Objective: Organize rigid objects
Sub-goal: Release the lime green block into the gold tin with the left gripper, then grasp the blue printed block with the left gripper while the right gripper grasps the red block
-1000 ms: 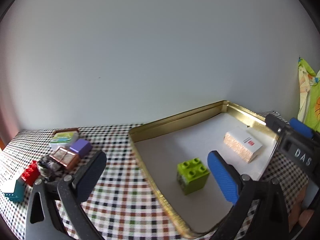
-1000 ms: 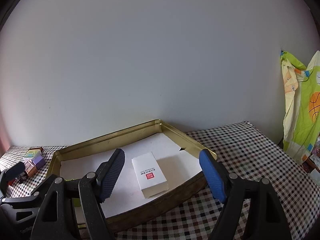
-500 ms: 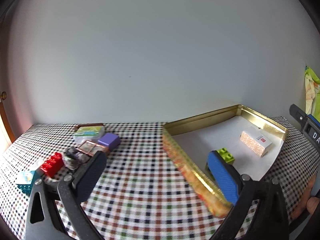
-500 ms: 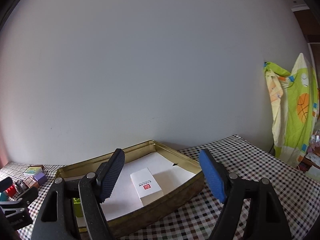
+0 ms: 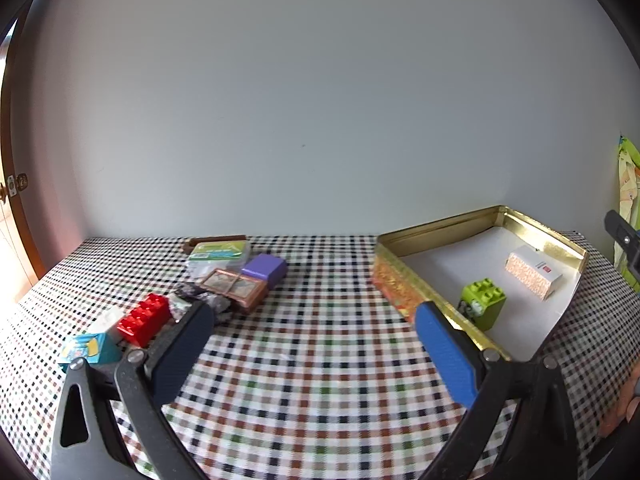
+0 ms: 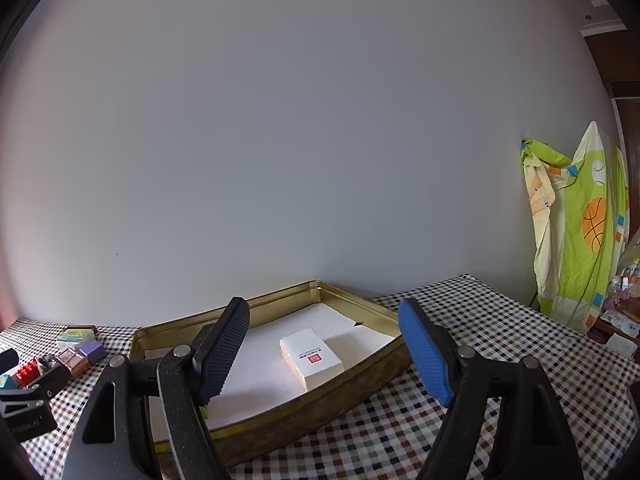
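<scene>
A gold tin tray point(image 5: 436, 230) lined with white paper stands at the right, holding a green brick point(image 5: 482, 304) and a white box point(image 5: 534, 272). The tray point(image 6: 272, 428) and box point(image 6: 312, 358) also show in the right wrist view. My left gripper point(image 5: 316, 344) is open and empty above the checked cloth, left of the tray. A cluster lies at the left: red brick point(image 5: 144, 318), teal box point(image 5: 90, 350), purple box point(image 5: 266, 268), brown case point(image 5: 236, 286), green-lidded box point(image 5: 220, 254). My right gripper point(image 6: 324, 354) is open and empty in front of the tray.
The checked tablecloth point(image 5: 320, 380) covers the table up to a plain wall. A green patterned cloth point(image 6: 580, 232) hangs at the right. A dark crumpled item point(image 5: 200, 302) lies among the left cluster. The left gripper's body point(image 6: 28, 404) shows at the left of the right wrist view.
My left gripper has pulled back and swung left, away from the tray, leaving the green brick in it. My right gripper has drawn back and risen a little.
</scene>
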A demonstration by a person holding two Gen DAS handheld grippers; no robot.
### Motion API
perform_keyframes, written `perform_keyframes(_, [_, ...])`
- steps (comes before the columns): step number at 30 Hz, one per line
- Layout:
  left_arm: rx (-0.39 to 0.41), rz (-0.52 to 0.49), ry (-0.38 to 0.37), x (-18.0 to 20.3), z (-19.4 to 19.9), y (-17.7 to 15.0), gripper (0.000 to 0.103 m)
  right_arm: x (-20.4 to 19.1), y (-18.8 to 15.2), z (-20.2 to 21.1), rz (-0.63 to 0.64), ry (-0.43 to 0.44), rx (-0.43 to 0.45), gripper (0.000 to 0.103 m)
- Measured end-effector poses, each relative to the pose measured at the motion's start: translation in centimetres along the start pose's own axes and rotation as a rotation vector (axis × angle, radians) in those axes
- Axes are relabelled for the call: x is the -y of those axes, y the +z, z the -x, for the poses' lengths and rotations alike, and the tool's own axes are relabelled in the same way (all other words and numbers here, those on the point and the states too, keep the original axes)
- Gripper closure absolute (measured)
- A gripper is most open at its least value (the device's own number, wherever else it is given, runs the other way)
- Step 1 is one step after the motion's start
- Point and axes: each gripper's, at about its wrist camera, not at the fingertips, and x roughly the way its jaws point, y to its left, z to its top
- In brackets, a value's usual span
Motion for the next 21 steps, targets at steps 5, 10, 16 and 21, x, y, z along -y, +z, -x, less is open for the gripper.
perform_keyframes(5, [-0.003, 0.011, 0.019, -2.3, 0.3, 0.0, 0.001, -1.0, -0.4, 0.7, -0.014, 0.024, -0.038, 0.024])
perform_keyframes(10, [-0.011, 0.024, 0.032, -4.3, 0.4, 0.1, 0.001, -3.2, -0.9, 1.4, 0.03, 0.04, -0.049, 0.024])
perform_keyframes(16, [-0.017, 0.021, 0.052, -6.3, 0.5, -0.2, 0.001, -6.8, -1.7, 1.6, 0.073, 0.094, -0.085, 0.024])
perform_keyframes(21, [-0.024, 0.036, 0.076, -8.5, 0.2, -0.3, 0.001, -10.3, -2.3, 1.5, 0.069, 0.151, -0.116, 0.024])
